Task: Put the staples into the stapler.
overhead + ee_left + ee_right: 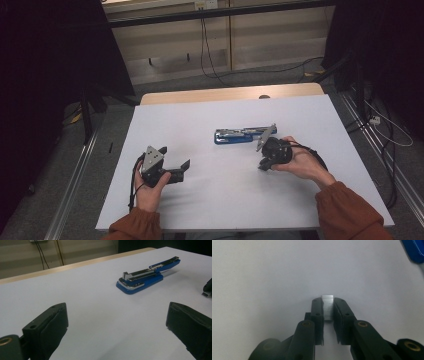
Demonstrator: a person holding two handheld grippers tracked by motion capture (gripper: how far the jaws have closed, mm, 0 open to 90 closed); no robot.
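Seen from the high view, a person in rust-coloured sleeves works at a white table (200, 210), a gripper in each hand. The left gripper (176, 162) sits at the near left of the table, its jaws spread wide with nothing between them, pointing right across the bare surface. The right gripper (265, 164) is held at the right of centre, tipped down toward the tabletop, its grey plate angled upward; from here its jaws cannot be made out clearly. A blue stapler (240, 135) lies flat just beyond it, toward the far side, stretched left to right with its metal magazine exposed. In the left gripper view, the two black jaws stand far apart at the bottom corners, clear of everything, and the blue stapler (147, 275) lies well beyond them on the white table (82, 290), its top arm opened out behind the base; a dark corner of the right gripper (208, 287) shows at the right edge. In the right gripper view, the jaws are drawn close together and clamp a short silver strip of staples (328, 307) between their pads, the strip standing on end above the white table (262, 277); a blue edge of the stapler (415, 250) shows at the top right corner.
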